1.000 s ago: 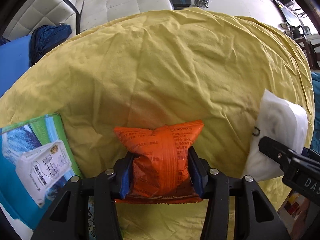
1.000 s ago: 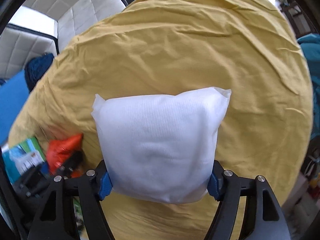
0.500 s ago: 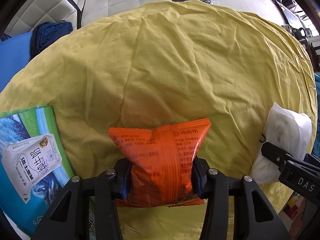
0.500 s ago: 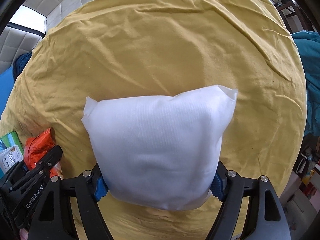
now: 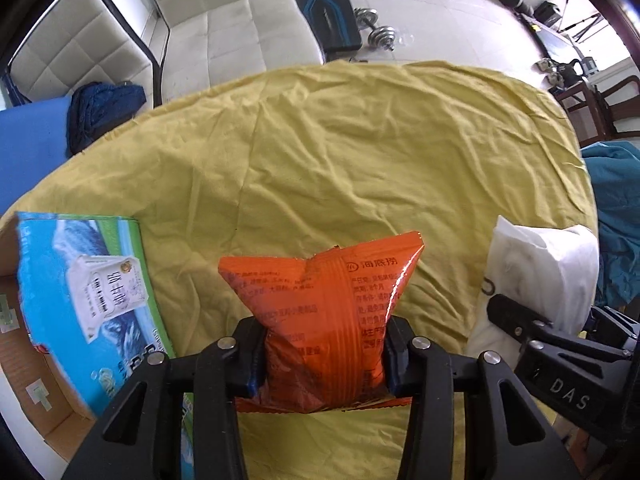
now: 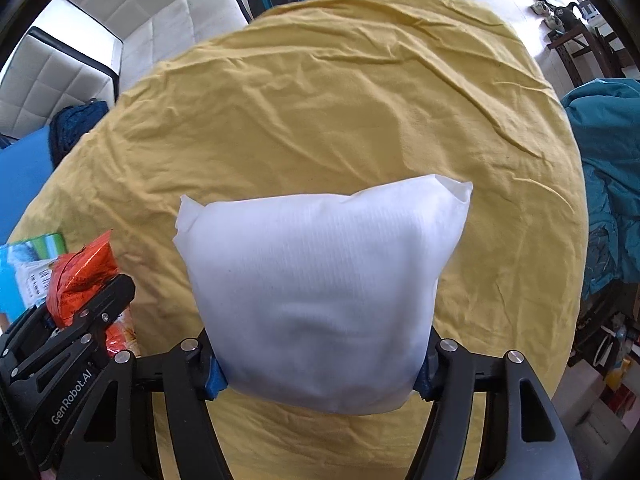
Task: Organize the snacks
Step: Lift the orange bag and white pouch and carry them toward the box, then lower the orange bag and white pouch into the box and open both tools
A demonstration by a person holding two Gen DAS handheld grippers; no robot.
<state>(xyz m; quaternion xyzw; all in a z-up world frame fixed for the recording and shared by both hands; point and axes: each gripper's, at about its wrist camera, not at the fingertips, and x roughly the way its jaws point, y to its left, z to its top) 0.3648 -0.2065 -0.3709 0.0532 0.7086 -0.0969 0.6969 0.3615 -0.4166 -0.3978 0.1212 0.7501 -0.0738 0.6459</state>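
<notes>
My left gripper point(image 5: 322, 354) is shut on an orange snack packet point(image 5: 324, 304), held above the yellow cloth point(image 5: 360, 152). My right gripper point(image 6: 320, 368) is shut on a puffy white packet point(image 6: 320, 276), which also shows at the right of the left wrist view as the white packet point(image 5: 536, 272). The right wrist view catches the orange packet point(image 6: 80, 276) and the left gripper at its lower left. A blue-and-green carton box point(image 5: 88, 300) with an open cardboard flap sits at the left edge of the table.
The round table is draped in wrinkled yellow cloth point(image 6: 340, 100). Behind it stand a white quilted sofa point(image 5: 224, 24), a blue cushion point(image 5: 28, 152), dumbbells point(image 5: 376, 28) on the floor and teal fabric point(image 6: 608, 184) at the right.
Both grippers have risen and pulled back from the table with their packets still held; more of the room and the carton box's open flap show now.
</notes>
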